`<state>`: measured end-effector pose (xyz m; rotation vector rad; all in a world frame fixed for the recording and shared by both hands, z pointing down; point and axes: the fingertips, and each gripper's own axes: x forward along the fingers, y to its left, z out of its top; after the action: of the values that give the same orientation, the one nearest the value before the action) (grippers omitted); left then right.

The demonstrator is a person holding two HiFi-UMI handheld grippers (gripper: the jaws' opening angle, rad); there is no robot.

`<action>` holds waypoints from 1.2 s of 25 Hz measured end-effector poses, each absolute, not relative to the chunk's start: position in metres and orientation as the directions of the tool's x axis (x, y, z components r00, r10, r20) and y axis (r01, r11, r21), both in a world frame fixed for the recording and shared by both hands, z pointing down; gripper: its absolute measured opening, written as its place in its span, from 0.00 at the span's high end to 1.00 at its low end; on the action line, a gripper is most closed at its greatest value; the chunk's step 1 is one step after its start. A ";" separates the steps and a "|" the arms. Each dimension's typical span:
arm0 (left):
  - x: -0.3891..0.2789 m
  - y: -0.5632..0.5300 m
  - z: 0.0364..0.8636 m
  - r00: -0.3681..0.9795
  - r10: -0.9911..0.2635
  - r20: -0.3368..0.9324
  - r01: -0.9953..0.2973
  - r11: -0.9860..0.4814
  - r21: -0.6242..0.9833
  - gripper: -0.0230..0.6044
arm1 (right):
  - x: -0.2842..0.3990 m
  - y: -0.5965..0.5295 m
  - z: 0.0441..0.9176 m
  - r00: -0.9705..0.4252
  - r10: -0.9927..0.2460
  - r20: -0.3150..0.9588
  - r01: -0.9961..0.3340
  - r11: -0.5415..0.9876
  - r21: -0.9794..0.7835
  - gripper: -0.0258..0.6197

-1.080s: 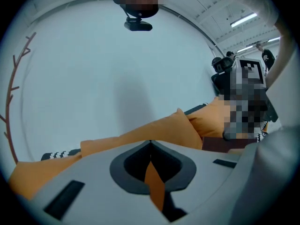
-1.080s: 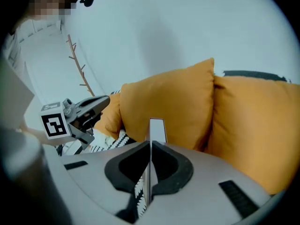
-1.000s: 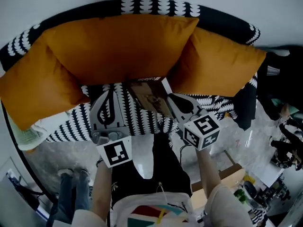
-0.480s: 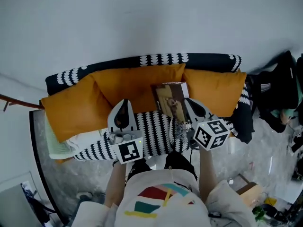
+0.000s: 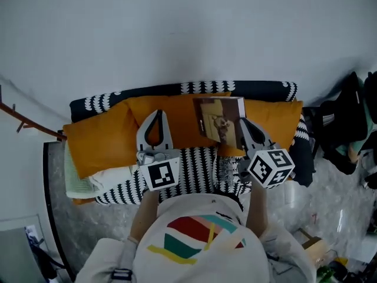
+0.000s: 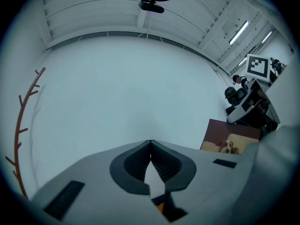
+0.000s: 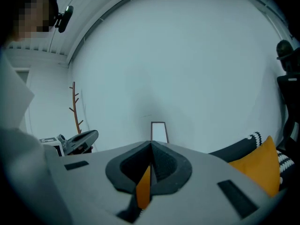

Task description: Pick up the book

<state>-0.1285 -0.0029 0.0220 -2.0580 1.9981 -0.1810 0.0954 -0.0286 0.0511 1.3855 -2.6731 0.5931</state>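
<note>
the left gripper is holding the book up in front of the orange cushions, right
Not the left one. The right gripper is shut on the book, held up in front of the orange cushions. The head view shows this, and the right gripper view shows the book's edge between its jaws. The left gripper is shut on nothing.

Head view looks steeply down over the sofa (image 5: 194,167); both gripper views face the wall (image 6: 117,88).

Cool, flat light across my views — ceiling strip lights (image 6: 239,32) glare at two o'clock; fisheye rims bend and darken.
</note>
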 end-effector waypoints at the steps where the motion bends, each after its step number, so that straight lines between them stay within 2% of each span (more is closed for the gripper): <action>1: -0.129 -0.003 0.021 0.041 -0.995 -0.094 -0.962 -0.014 -0.272 0.95 | 0.095 -0.027 0.048 -0.589 -0.774 0.230 -0.799 0.518 -0.305 0.94; 15: -0.127 0.005 0.009 0.034 -0.992 -0.121 -0.963 0.000 -0.271 0.95 | 0.092 -0.010 0.035 -0.605 -0.773 0.188 -0.782 0.534 -0.323 0.94; 30: -0.132 0.016 0.004 -0.007 -0.991 -0.130 -0.962 0.042 -0.271 0.95 | 0.086 -0.007 0.034 -0.632 -0.749 0.198 -0.768 0.571 -0.290 0.94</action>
<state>-0.1318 0.0157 0.0043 -1.9908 2.0409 -0.1504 0.0859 -0.0071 0.0339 1.3223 -2.7374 0.5457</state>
